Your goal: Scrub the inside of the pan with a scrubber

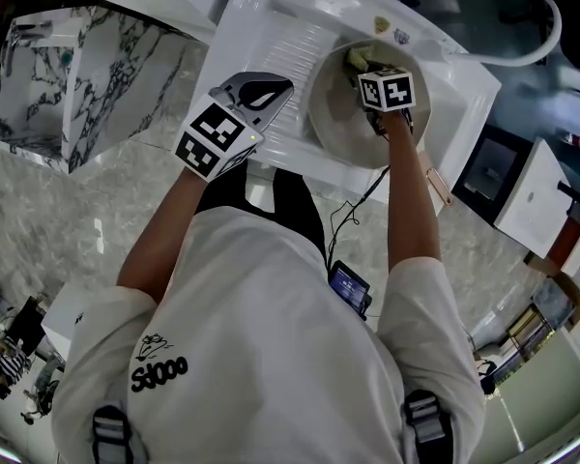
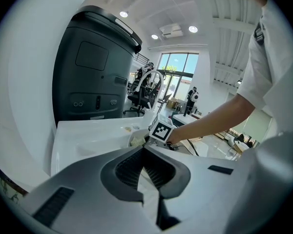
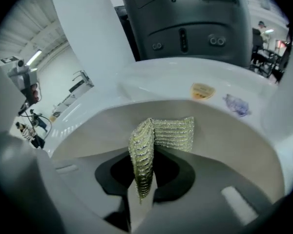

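Right gripper [image 3: 142, 199] clamped on folded mesh scrubber [image 3: 171, 133], judged soft, light, springy, inside pale pan [image 3: 224, 145]; best pinched at the fold; left gripper [image 2: 147, 149] closed, empty, near the pan.

Your scrubber [image 3: 143, 155] is yellow-green with ribbed silvery stripes; your pan [image 3: 234, 130] is pale cream, and the bench [image 1: 290, 66] under it plain white.
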The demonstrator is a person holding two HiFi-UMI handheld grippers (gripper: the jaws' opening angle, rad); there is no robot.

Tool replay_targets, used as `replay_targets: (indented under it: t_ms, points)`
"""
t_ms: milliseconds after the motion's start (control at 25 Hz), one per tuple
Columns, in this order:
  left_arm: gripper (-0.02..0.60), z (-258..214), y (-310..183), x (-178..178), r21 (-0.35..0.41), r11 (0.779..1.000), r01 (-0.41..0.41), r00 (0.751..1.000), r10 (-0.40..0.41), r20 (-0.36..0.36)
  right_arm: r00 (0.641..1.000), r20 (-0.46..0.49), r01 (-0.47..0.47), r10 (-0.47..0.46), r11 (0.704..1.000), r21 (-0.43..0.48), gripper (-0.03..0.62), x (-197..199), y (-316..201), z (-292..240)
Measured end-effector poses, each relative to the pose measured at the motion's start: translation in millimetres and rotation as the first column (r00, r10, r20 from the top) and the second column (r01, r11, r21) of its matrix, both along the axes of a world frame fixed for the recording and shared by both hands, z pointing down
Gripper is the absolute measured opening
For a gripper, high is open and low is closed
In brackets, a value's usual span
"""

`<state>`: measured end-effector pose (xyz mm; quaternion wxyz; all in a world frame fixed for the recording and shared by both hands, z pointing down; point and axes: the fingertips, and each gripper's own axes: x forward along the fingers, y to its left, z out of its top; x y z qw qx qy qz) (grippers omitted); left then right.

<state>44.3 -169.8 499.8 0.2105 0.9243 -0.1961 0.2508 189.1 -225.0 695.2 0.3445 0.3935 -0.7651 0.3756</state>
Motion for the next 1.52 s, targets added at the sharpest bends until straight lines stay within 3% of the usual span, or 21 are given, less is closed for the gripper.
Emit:
replay_targets:
  t_ms: [240, 520, 600, 760, 1000, 1120, 1280, 1400, 1520]
  points:
    - [-0.005, -2, -7, 0, -0.004, 1.0, -0.02, 1.0, 0.02, -0.003, 0.969, -0.203, -0.132, 0.141, 0.989, 0.061, 0.074, 64, -9, -3]
    - [-0.005, -8, -21, 0, 0.024, 0.998, -0.056, 0.998, 0.056, 0.006, 0.881, -0.398, -0.248, 0.256, 0.966, 0.072, 0.071, 123, 16, -10]
    - [-0.005, -11, -21, 1, 0.027, 0.997, -0.067, 0.998, 0.067, 0.001, 0.861, -0.441, -0.245, 0.252, 0.967, 0.074, 0.071, 132, 25, -14]
    - [-0.005, -21, -22, -1, 0.053, 0.994, -0.098, 0.995, 0.098, -0.001, 0.84, -0.488, -0.214, 0.237, 0.971, 0.103, 0.072, 135, 28, -19]
    - [-0.005, -31, -9, 1, 0.08, 0.984, -0.161, 0.986, 0.163, -0.021, 0.8, -0.511, -0.26, 0.313, 0.95, 0.174, 0.072, 141, 50, -49]
    - [-0.005, -38, -7, 4, 0.107, 0.974, -0.201, 0.978, 0.206, -0.037, 0.773, -0.511, -0.288, 0.376, 0.926, 0.246, 0.072, 143, 60, -78]
    - [-0.005, -51, -3, 15, 0.156, 0.948, -0.277, 0.955, 0.289, -0.065, 0.702, -0.518, -0.37, 0.488, 0.872, 0.319, 0.074, 163, 92, -121]
    - [-0.005, -59, 1, 17, 0.182, 0.936, -0.302, 0.946, 0.318, -0.067, 0.696, -0.458, -0.416, 0.552, 0.831, 0.369, 0.074, 162, 106, -142]
    - [-0.005, -66, 2, 21, 0.21, 0.925, -0.316, 0.939, 0.336, -0.066, 0.664, -0.428, -0.468, 0.613, 0.787, 0.402, 0.074, 167, 132, -160]
